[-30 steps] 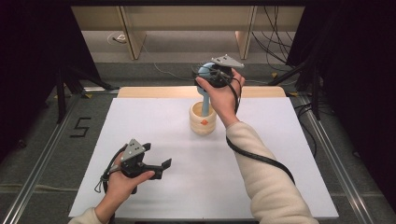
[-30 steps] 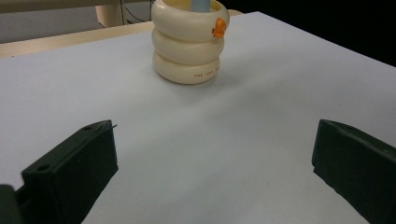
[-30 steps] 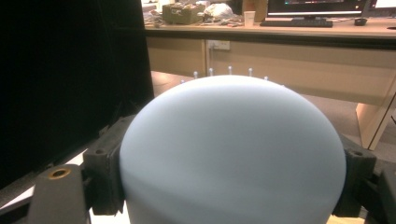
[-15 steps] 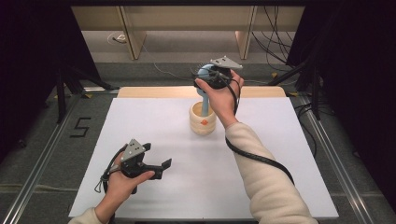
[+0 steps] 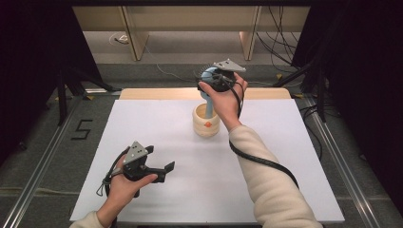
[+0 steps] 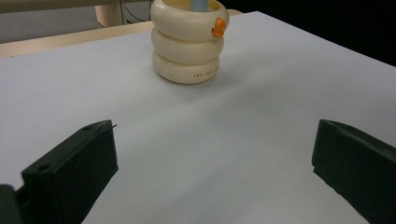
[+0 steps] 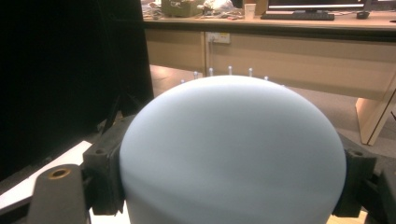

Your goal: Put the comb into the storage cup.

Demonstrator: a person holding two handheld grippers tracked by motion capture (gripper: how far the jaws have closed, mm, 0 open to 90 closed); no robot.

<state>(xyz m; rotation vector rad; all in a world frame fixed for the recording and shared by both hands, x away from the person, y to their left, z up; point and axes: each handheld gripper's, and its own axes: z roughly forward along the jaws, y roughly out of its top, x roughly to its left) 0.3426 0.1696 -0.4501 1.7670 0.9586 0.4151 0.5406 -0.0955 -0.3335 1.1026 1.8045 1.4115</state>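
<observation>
Cream ribbed three-ring holder (image 5: 206,122) with a small orange mark on its front stands upright on the white-topped table (image 5: 285,156), toward the table's far middle. Pale blue round-headed brush (image 5: 208,78) stands with its handle down inside the holder, head well above the rim; thin bristles show at the head's far edge in the right gripper view. Right gripper (image 5: 215,81) sits above the holder, fingers clamped on the blue head from both sides, pads touching it (image 7: 105,179). Right hand (image 5: 227,100) wraps the gripper, cable trailing down past the cream sleeve. Left gripper (image 5: 159,167) is well apart from the holder, nearer the person and left of it, low over the table; fingers (image 6: 74,172) spread wide, nothing between them. Holder faces the left gripper ahead.
</observation>
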